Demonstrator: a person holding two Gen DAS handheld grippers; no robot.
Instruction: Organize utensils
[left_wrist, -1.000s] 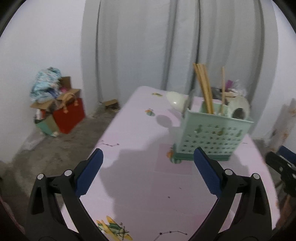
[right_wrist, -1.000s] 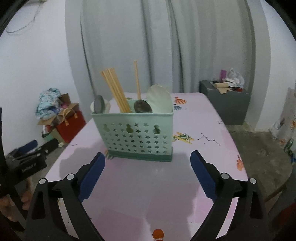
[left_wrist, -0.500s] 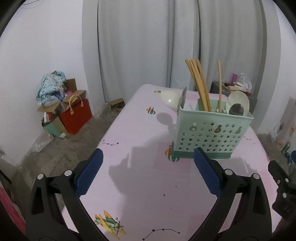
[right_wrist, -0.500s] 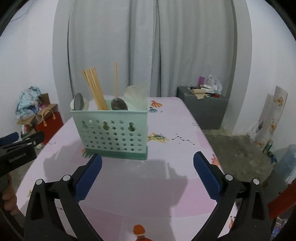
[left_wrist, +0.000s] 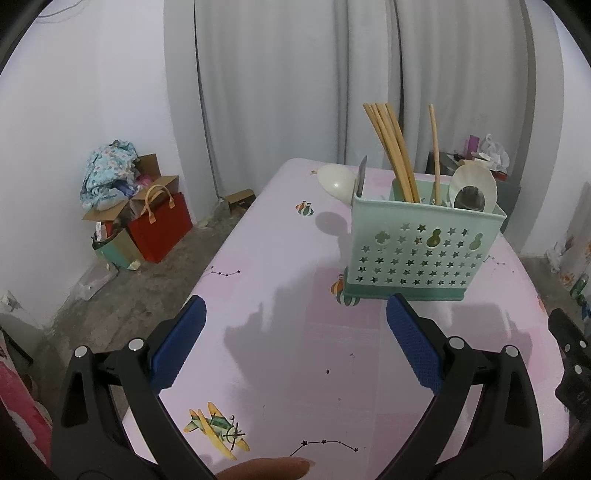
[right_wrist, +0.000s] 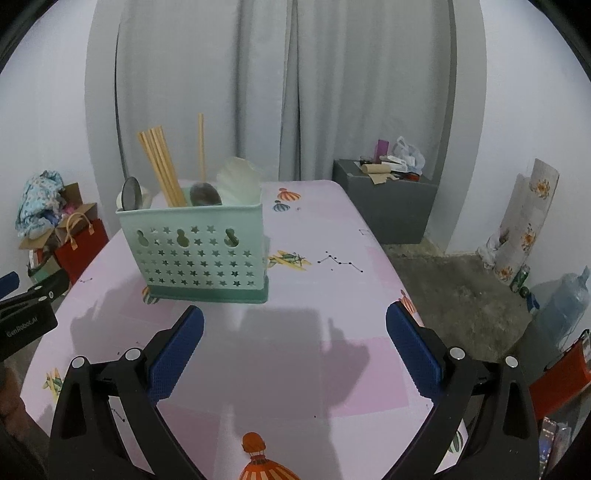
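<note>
Both grippers, left gripper (left_wrist: 295, 347) and right gripper (right_wrist: 294, 349), are hovering with jaws released and empty, the utensil caddy (right_wrist: 195, 251) standing on the bench ahead of them, so approaching its chopsticks (right_wrist: 162, 166) slowly seems wise.

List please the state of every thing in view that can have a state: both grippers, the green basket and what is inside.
left gripper: open, empty
right gripper: open, empty
green basket: upright on the table, holding utensils
chopsticks: standing, leaning in the basket
metal spoons: bowls up in the basket
white spoon: standing in the basket
</note>
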